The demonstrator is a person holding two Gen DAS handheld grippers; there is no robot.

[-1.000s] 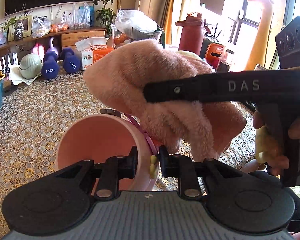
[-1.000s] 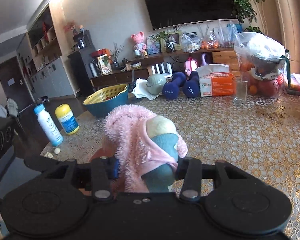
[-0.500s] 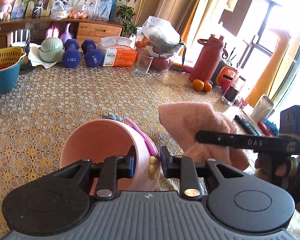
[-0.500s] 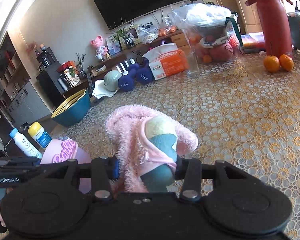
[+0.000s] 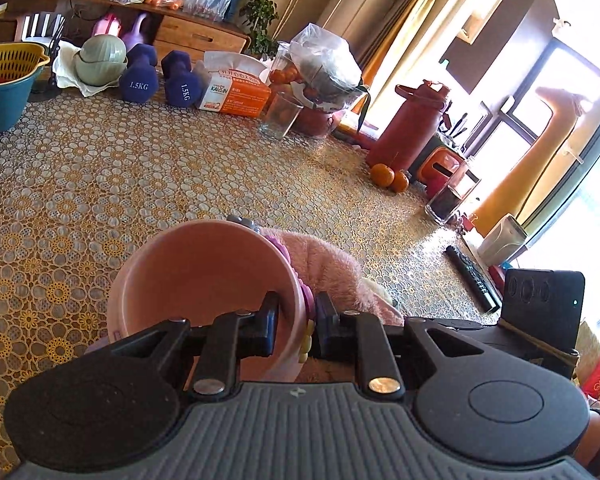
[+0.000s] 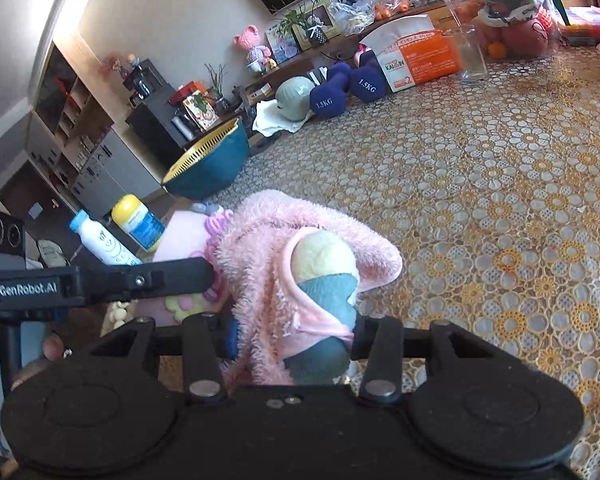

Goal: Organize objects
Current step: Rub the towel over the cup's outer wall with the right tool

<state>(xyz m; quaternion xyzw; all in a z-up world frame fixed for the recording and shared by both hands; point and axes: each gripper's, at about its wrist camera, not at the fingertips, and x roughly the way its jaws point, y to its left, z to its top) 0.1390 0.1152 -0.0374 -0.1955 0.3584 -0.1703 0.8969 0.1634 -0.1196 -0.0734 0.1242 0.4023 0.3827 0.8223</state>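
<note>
Over patterned tablecloth (image 5: 100, 168), left gripper (image 5: 294, 318) pinches pink cup (image 5: 204, 280) rim; right gripper (image 6: 294, 340) clamps seemingly plush toy (image 6: 300, 280)

Home living room, sideboard (image 5: 204, 34), dumbbells (image 5: 140, 74)

Open tablecloth (image 5: 148, 168) ahead (wide), hemmed by dumbbells (image 5: 140, 78), glass (image 5: 279, 116), oranges (image 5: 388, 176), remote (image 5: 474, 278).

cup (image 5: 204, 280) in left tongs (image 5: 294, 320) | plush toy (image 6: 300, 280) in right tongs (image 6: 292, 338), right of cup | both over desk (image 5: 140, 168) | dumbbells (image 5: 160, 76) at far edge
</note>
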